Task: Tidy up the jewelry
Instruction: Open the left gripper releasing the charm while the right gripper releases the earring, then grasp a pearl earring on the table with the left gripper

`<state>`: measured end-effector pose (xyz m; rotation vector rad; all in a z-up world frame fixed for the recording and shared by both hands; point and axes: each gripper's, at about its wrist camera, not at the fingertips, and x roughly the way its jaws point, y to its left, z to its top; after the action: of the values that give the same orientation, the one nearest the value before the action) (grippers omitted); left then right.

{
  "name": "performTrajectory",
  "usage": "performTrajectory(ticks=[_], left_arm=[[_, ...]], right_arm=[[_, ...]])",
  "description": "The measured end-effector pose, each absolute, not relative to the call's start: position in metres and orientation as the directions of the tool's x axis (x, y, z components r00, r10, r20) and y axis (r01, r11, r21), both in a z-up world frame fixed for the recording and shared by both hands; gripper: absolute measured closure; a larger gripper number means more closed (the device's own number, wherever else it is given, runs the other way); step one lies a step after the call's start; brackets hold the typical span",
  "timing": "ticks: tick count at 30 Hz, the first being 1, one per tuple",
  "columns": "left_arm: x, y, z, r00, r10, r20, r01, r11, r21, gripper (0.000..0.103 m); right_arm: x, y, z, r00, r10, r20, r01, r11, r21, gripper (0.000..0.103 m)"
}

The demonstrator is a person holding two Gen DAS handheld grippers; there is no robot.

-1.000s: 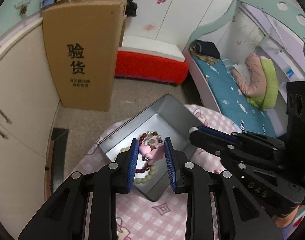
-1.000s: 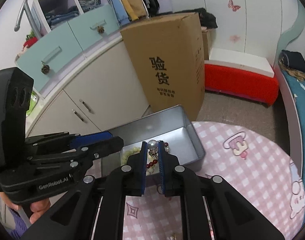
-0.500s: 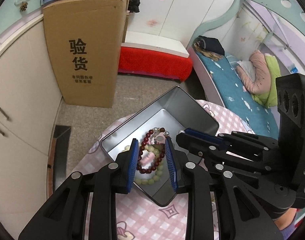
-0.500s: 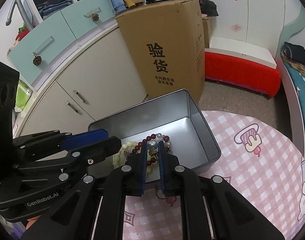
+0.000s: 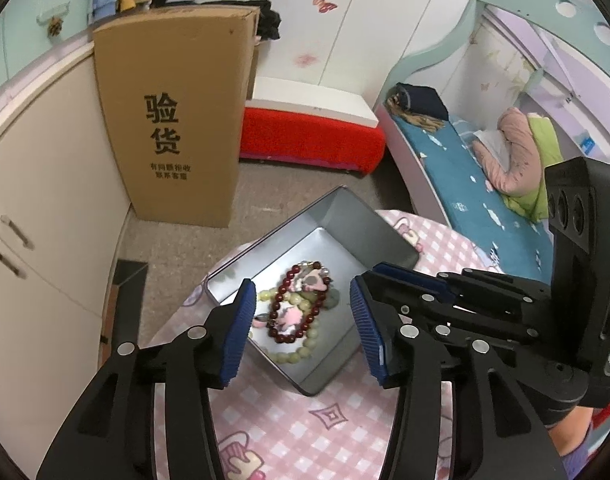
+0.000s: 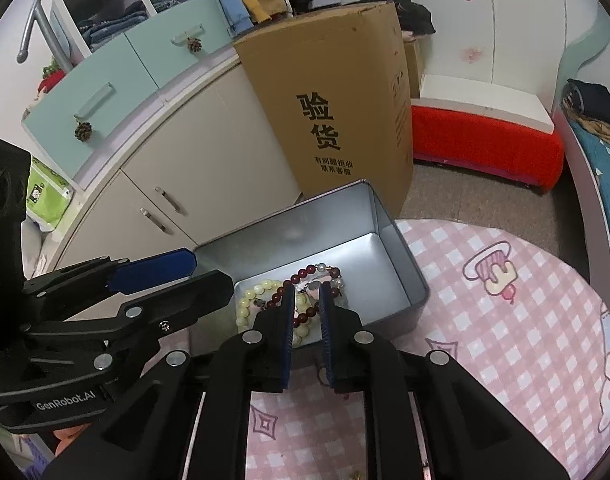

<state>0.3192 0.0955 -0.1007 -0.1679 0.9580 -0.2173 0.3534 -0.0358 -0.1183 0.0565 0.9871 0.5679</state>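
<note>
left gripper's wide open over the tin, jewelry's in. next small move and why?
Probably lift the left gripper up and back, clear of the metal tin. It is open and holds nothing; the dark red bead bracelet, pale green bead bracelet and pink charm all lie on the tin's floor. The right gripper hangs over the same pile, jaws nearly shut, seemingly empty.

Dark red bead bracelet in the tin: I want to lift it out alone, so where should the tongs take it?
Take the dark red bead bracelet from above at its near right arc, where the beads lie over bare floor of the tin. It lies flat, its far end tangled with the pink charms.
</note>
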Motion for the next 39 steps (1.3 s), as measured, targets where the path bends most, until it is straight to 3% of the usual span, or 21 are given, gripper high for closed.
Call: performTrajectory(ticks=[5, 13, 30, 32, 39], left_arm=[[0.304, 0.088, -0.08, 0.6, -0.262, -0.756, 0.121, 0.964, -0.237, 0.044], [0.276, 0.047, -0.069, 0.634, -0.274, -0.723, 0.195, 0.962, -0.194, 0.037], [0.232, -0.028, -0.169, 0.536, -0.235, -0.811, 0.32, 0.945, -0.063, 0.038], [0.231, -0.031, -0.176, 0.52, -0.236, -0.821, 0.335, 0.94, -0.058, 0.05], [0.237, -0.037, -0.193, 0.499, -0.212, -0.84, 0.338, 0.94, -0.036, 0.06]], right_arm=[[0.337, -0.058, -0.096, 0.472, 0.479, -0.741, -0.425, 0.859, 0.285, 0.065], [0.295, -0.114, -0.074, 0.573, 0.418, -0.705, -0.381, 0.898, 0.222, 0.054], [0.233, -0.192, -0.149, 0.539, 0.34, -0.771, -0.272, 0.936, 0.223, 0.052], [0.229, -0.195, -0.154, 0.53, 0.352, -0.771, -0.272, 0.932, 0.238, 0.052], [0.224, -0.198, -0.163, 0.519, 0.366, -0.772, -0.273, 0.927, 0.257, 0.052]])
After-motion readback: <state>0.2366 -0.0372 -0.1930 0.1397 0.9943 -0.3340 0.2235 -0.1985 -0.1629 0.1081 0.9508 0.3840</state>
